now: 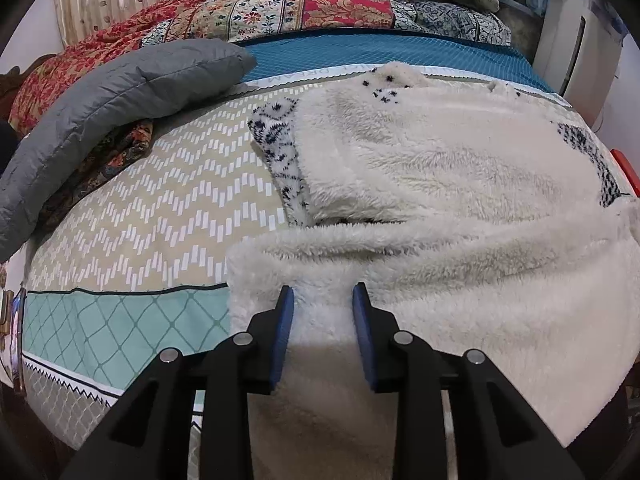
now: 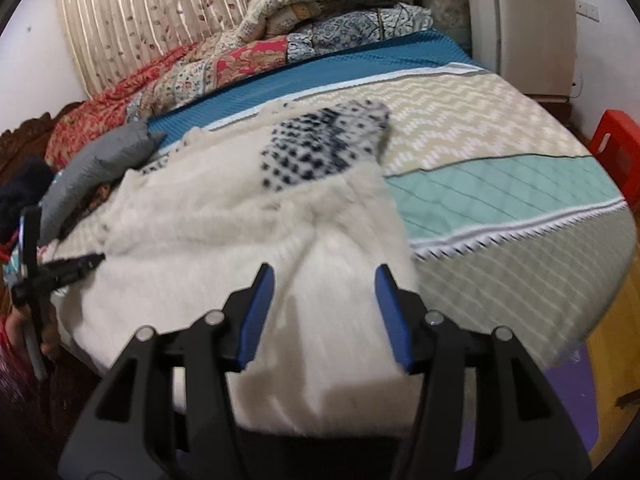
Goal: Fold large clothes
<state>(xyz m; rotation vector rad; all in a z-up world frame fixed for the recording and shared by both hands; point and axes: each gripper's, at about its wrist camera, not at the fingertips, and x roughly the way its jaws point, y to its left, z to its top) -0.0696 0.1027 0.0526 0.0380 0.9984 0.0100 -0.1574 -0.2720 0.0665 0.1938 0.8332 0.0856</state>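
While both tools hang over the near edge of the bed, neither has a hold on cloth.

Item 1: left gripper (image 1: 323,300). Blue-padded fingers spread apart, fleece showing in the gap; tips sit over the near left part of the garment, just inside its left edge. Contact with the pile cannot be told.

Item 2: right gripper (image 2: 325,276). Jaws parted wider, nothing between them but the fabric below; poised over the near right part. This view is motion-blurred.

Item 3: fleece garment (image 1: 440,184). Large, cream, fluffy, with black-and-white patterned parts showing at the left side and far edge. Lies spread across the bedspread (image 1: 140,200), its near edge hanging over the bed's front. A fleece layer lies doubled across the near portion, its edge forming a ridge across the middle in the left view; a patterned part (image 2: 320,144) is turned up on top in the right view.

Item 4: surroundings. Grey pillow (image 1: 120,92) at far left, apart from the garment; patchwork quilts (image 1: 280,12) piled at the far end; red stool (image 2: 618,152) beside the bed.

Progress, as judged: early to middle. Sides appear partly turned in, but the piece is still broad and loose. Remaining: further folds into a compact stack, then smoothing.
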